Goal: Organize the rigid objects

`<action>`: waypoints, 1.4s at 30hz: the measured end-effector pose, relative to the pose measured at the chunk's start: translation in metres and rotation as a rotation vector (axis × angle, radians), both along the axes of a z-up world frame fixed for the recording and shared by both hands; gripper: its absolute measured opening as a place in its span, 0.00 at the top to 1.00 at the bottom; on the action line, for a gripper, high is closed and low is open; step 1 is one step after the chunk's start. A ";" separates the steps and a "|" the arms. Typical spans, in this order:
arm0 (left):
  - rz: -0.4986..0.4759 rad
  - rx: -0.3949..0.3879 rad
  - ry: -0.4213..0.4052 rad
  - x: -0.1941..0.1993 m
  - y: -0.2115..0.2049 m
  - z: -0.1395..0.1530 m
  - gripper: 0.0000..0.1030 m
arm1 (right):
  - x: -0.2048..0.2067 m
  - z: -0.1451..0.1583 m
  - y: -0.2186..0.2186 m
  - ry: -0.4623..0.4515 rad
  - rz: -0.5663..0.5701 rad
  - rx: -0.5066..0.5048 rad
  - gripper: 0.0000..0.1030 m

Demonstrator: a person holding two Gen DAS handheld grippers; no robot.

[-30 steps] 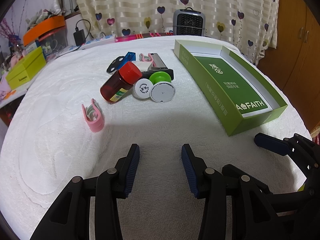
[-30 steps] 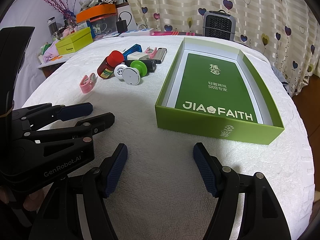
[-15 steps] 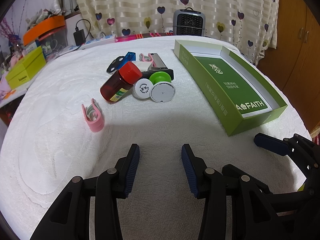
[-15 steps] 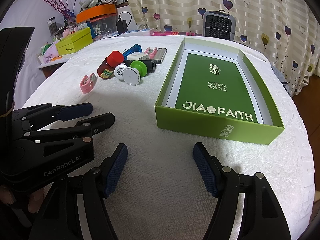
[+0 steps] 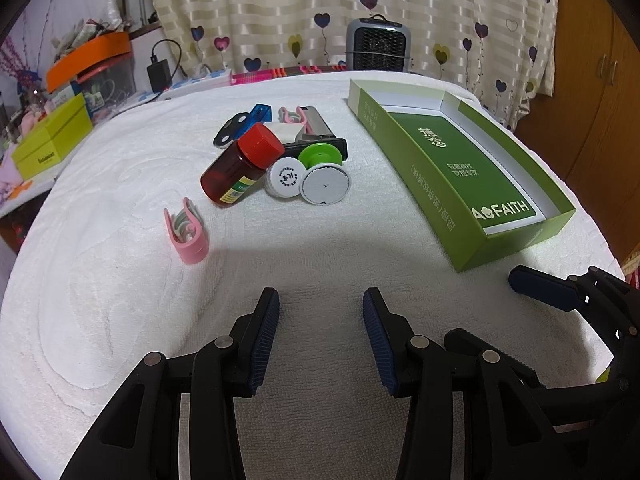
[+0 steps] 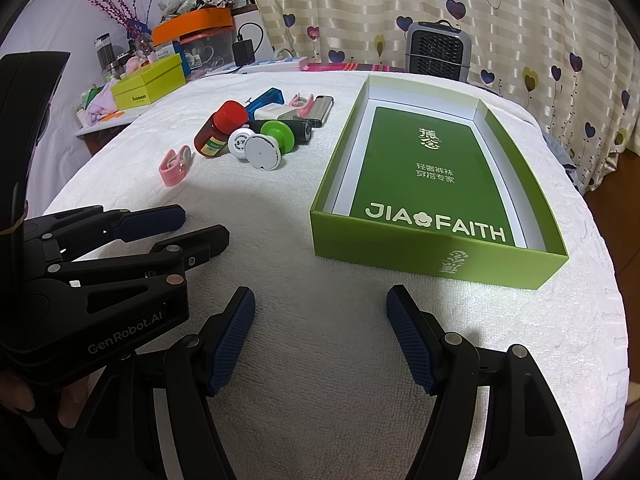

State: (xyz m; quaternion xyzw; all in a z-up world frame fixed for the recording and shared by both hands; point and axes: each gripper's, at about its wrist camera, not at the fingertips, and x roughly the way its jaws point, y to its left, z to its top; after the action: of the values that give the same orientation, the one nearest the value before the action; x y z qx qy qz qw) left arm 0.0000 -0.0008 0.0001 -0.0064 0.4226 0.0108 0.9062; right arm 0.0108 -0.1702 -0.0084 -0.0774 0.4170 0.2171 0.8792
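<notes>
Two matte black plastic grippers: left gripper [image 5: 321,300], right gripper [image 6: 321,300]. Ribbed dark-blue rubber pads [image 6: 232,340] lining each finger. Round silver screws at the linkage joints. White "GenRobot.AI" lettering [image 6: 124,331] on one housing. Bare fingertips [image 6: 16,396] beneath.

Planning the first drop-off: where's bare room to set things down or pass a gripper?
Free: the green box interior holds nothing; the towel strip between the box and the white disc; the near towel ahead of both open grippers, left gripper and right gripper. Crowded: the cluster around the red-capped bottle. The pink clip lies apart.
</notes>
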 end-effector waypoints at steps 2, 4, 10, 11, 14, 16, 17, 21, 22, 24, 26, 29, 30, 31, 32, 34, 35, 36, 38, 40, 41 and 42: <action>0.000 0.000 0.000 0.000 0.000 0.000 0.58 | 0.000 0.000 0.000 0.000 0.000 -0.001 0.33; 0.000 0.000 0.000 0.000 0.000 0.000 0.58 | 0.000 0.000 0.000 0.000 0.000 -0.001 0.33; 0.000 0.000 0.000 0.000 0.000 0.000 0.58 | 0.000 0.000 0.000 0.000 0.000 -0.001 0.33; 0.000 0.000 0.000 0.000 0.000 0.000 0.58 | 0.000 0.000 0.000 0.000 0.000 -0.001 0.33; 0.000 0.000 0.000 0.000 0.000 0.000 0.58 | 0.000 0.000 0.000 0.000 0.000 -0.001 0.33; 0.000 0.000 0.000 0.000 0.000 0.000 0.58 | 0.000 0.000 0.000 0.000 0.000 -0.001 0.33; 0.000 0.000 0.000 0.000 0.000 0.000 0.58 | 0.000 0.000 0.000 0.000 0.000 -0.001 0.33; 0.000 0.001 0.000 0.000 0.000 0.000 0.58 | 0.000 0.000 0.001 0.000 0.000 -0.001 0.33; 0.000 0.001 0.000 0.000 0.000 0.000 0.58 | 0.000 0.000 0.001 0.000 0.000 -0.001 0.33; 0.000 0.001 0.000 0.000 0.000 0.000 0.58 | 0.000 0.000 0.001 0.000 0.000 -0.001 0.33; 0.000 0.002 0.000 0.000 0.000 0.000 0.58 | 0.000 0.000 0.001 0.000 0.000 -0.002 0.33; 0.000 0.004 0.000 0.000 0.000 0.000 0.58 | 0.000 -0.001 0.001 -0.001 0.000 -0.002 0.33; 0.000 0.004 0.000 0.000 0.000 0.000 0.58 | 0.000 -0.001 0.001 -0.001 0.000 -0.004 0.33; 0.000 0.007 0.000 0.000 0.000 0.000 0.58 | 0.000 0.000 0.001 -0.002 0.000 -0.006 0.33; -0.001 0.007 0.001 0.000 0.000 0.000 0.58 | -0.001 0.000 0.002 -0.002 0.000 -0.010 0.33; -0.001 0.003 0.000 0.000 0.000 0.000 0.58 | 0.000 0.001 0.002 -0.003 -0.001 -0.014 0.33; -0.001 0.004 0.000 0.000 0.000 0.000 0.58 | 0.001 0.001 0.002 -0.003 -0.001 -0.014 0.33; -0.003 0.001 -0.001 0.001 0.000 0.002 0.58 | 0.001 0.001 0.002 -0.003 -0.002 -0.013 0.33; -0.005 -0.004 -0.001 0.001 -0.002 0.000 0.58 | 0.000 0.002 0.002 0.001 -0.010 -0.014 0.33; -0.010 -0.015 0.000 0.001 0.000 0.001 0.58 | -0.002 0.002 0.003 0.003 -0.012 -0.016 0.33; -0.011 -0.018 -0.003 -0.004 0.003 0.005 0.58 | -0.004 0.003 0.003 0.003 -0.009 -0.014 0.33; -0.011 -0.017 -0.010 -0.006 0.002 0.008 0.58 | -0.005 0.004 0.003 0.001 -0.007 -0.013 0.33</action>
State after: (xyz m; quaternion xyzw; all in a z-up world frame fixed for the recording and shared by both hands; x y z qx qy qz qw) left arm -0.0061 0.0014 0.0076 -0.0117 0.4181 0.0020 0.9083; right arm 0.0056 -0.1667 -0.0039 -0.0818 0.4192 0.2115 0.8791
